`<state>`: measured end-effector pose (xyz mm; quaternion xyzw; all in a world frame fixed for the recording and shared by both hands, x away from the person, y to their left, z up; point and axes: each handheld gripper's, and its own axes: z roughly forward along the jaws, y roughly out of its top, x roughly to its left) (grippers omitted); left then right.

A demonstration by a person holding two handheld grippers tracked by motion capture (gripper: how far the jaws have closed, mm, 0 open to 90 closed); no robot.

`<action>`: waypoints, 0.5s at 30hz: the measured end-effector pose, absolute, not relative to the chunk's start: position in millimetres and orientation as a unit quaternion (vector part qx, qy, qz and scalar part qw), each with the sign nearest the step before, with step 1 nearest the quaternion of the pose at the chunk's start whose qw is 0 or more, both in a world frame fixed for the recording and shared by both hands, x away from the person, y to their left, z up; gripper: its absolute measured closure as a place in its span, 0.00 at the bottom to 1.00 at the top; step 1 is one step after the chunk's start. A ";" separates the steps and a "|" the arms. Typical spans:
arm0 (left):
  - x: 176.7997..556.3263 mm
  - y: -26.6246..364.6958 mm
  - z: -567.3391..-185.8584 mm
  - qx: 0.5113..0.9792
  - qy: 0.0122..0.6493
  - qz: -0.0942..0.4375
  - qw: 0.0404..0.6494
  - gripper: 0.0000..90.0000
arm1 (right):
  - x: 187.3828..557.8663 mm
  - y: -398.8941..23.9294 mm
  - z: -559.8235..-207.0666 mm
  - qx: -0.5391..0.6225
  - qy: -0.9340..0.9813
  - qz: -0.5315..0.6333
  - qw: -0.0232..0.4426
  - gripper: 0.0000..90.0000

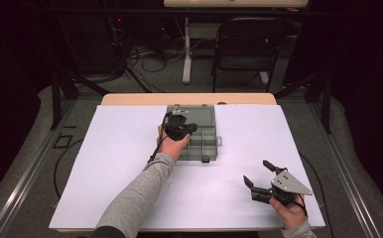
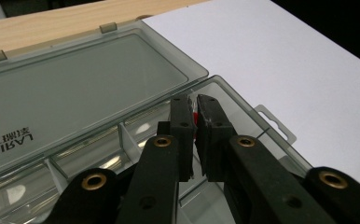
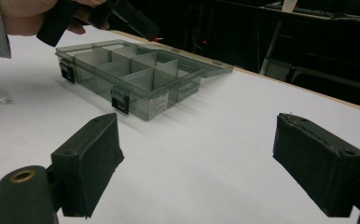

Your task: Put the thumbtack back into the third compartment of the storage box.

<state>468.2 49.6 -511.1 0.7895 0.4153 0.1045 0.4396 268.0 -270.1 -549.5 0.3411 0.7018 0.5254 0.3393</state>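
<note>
left gripper [image 1: 188, 130] over open compartment box [image 1: 207, 148] mid-table, right gripper [image 1: 259, 178] near-right, well apart

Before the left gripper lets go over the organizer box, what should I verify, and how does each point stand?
1. Box lid open: ok. The lid lies flat behind the organizer box.
2. Left gripper shut on the small red item: ok, red shows between its pads.
3. Left gripper above a compartment: ok, it hangs over the box's right end.
4. What the red item is: cannot tell, mostly hidden.
5. Right gripper out of the way: ok, open, apart from the box.
6. Small white pin on the table: not ok, outside the box.
</note>
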 end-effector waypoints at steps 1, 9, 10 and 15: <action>468.7 49.0 -512.5 0.790 0.416 0.105 0.437 0.95 | 268.2 -270.2 -549.5 0.340 0.702 0.525 0.340 0.16; 474.7 48.6 -522.6 0.796 0.424 0.101 0.421 0.95 | 268.5 -270.2 -549.7 0.340 0.701 0.526 0.339 0.16; 475.4 48.6 -523.8 0.795 0.425 0.100 0.421 0.95 | 268.4 -270.2 -549.7 0.340 0.702 0.526 0.339 0.16; 476.7 48.8 -526.1 0.795 0.429 0.095 0.417 0.95 | 268.6 -270.5 -549.7 0.340 0.702 0.526 0.339 0.16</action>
